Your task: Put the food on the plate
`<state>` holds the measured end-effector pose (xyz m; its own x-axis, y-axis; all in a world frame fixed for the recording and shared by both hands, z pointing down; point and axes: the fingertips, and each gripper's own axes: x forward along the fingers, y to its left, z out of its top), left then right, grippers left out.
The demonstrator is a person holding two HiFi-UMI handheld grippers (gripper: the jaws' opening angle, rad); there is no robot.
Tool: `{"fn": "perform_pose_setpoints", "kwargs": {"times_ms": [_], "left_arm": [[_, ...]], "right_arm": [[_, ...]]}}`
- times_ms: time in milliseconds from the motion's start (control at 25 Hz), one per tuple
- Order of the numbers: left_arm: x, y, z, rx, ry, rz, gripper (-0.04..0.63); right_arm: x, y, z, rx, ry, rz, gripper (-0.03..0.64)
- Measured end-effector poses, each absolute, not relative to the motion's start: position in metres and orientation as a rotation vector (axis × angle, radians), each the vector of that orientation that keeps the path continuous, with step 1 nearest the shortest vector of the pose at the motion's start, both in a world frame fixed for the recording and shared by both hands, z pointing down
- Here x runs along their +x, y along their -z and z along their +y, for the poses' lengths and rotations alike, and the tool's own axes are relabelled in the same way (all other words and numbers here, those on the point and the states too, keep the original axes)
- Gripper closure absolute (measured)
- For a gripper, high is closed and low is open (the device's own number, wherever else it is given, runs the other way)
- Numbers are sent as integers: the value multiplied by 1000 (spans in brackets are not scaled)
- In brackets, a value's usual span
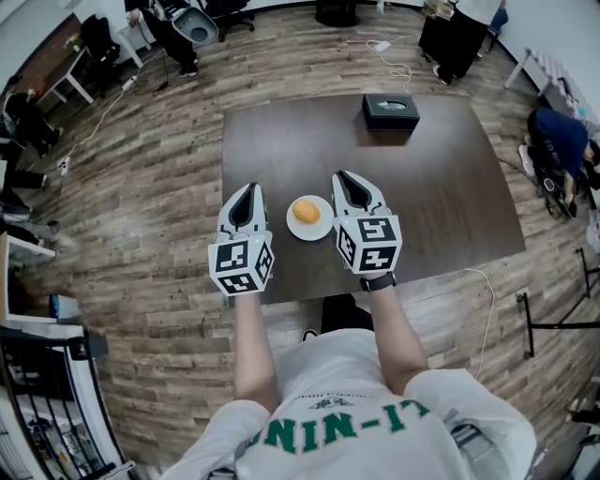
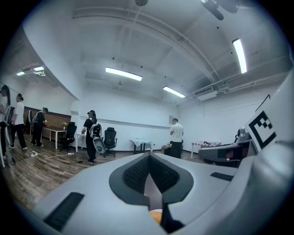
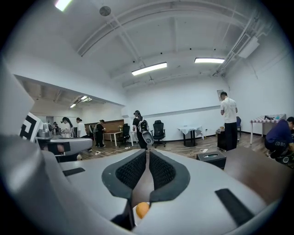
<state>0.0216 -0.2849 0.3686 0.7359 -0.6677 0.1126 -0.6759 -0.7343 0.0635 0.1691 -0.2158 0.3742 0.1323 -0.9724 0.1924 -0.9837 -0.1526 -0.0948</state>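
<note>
A round orange piece of food (image 1: 306,211) lies on a small white plate (image 1: 322,228) near the front edge of the dark table (image 1: 441,187). My left gripper (image 1: 249,189) hovers just left of the plate and my right gripper (image 1: 343,178) just right of it. Both are shut, with nothing between the pads. In the left gripper view the left gripper (image 2: 148,158) has its jaws meeting at the tips, and a sliver of the food (image 2: 156,215) shows below them. In the right gripper view the food (image 3: 142,209) on the plate rim (image 3: 135,213) shows under the closed right gripper (image 3: 147,153).
A black tissue box (image 1: 391,111) stands at the table's far side. Wooden floor surrounds the table. Several people, office chairs and desks are at the room's edges (image 1: 178,28). A cable runs on the floor right of the table (image 1: 483,309).
</note>
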Motion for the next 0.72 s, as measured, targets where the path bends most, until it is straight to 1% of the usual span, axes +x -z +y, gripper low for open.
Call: {"fn": "perform_pose_setpoints", "kwargs": {"times_ms": [360, 720], "left_arm": [[1, -325, -266, 2834, -16, -1112, 584], [-11, -297, -246, 2894, 66, -1112, 584]], "right_arm": [[154, -335, -192, 2358, -207, -2032, 598], [142, -303, -170, 2381, -77, -1997, 599]]}}
